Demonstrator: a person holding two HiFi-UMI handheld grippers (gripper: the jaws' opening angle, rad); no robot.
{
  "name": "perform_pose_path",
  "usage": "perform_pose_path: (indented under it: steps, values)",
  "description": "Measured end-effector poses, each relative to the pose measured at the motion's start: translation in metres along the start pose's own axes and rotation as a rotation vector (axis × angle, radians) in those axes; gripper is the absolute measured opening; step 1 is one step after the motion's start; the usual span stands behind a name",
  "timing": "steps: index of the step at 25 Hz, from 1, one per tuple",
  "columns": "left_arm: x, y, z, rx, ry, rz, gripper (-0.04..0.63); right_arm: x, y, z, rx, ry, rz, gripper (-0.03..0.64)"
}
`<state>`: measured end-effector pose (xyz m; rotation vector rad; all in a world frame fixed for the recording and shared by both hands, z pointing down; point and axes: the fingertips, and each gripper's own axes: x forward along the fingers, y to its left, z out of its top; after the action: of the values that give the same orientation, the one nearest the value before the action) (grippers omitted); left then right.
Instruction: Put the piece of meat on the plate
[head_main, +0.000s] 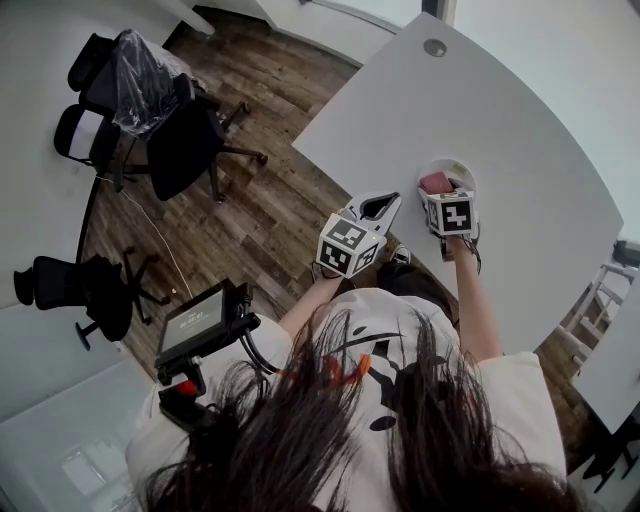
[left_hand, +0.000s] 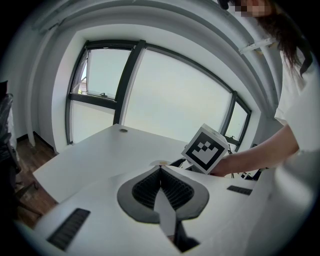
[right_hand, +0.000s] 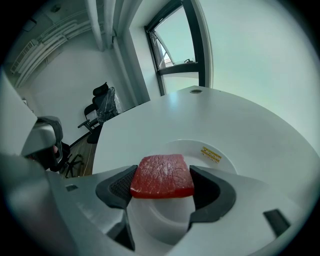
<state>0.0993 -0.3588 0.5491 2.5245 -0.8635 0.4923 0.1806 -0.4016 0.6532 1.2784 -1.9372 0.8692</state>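
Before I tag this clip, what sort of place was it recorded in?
Most likely an office or meeting room. There is a large white table with a cable grommet, black swivel chairs stand on wood-look flooring, and tall windows fill the wall behind the table.

No legible text found. The yellow sticker (right_hand: 211, 154) on the white plate (right_hand: 195, 143) carries print too small to read; the tablet screen (head_main: 195, 320) is likewise unreadable.

White T-shirt (head_main: 520, 400), black-and-white marker cubes (head_main: 348, 245), grey ribbed fingers (right_hand: 212, 192)
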Motion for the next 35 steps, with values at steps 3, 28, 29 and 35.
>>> perform_pose_path:
  steps: [3, 28, 29, 35]
  values:
    - [0.0001, -0.0001, -0.0001, 0.001, 0.001, -0.001, 0.006, -0.0004, -0.0005, 0.0011, -0.004, -0.004, -0.001, 0.305]
    - [-0.0006, -0.0012, -0.0019, -0.002, 0.008, -0.003, 0.006, -0.0011, 0.0001, 0.0009, -0.044, 0.016, 0.017, 0.307]
    - [-0.0008, -0.0005, -0.0019, -0.003, 0.008, -0.002, 0.006, 0.0004, 0.0006, 0.0005, -0.042, 0.016, 0.024, 0.307]
    - [-0.0024, 0.0019, -0.0029, -0.003, 0.010, 0.006, 0.006, 0.0032, 0.0059, -0.0006, -0.047, 0.036, 0.037, 0.356]
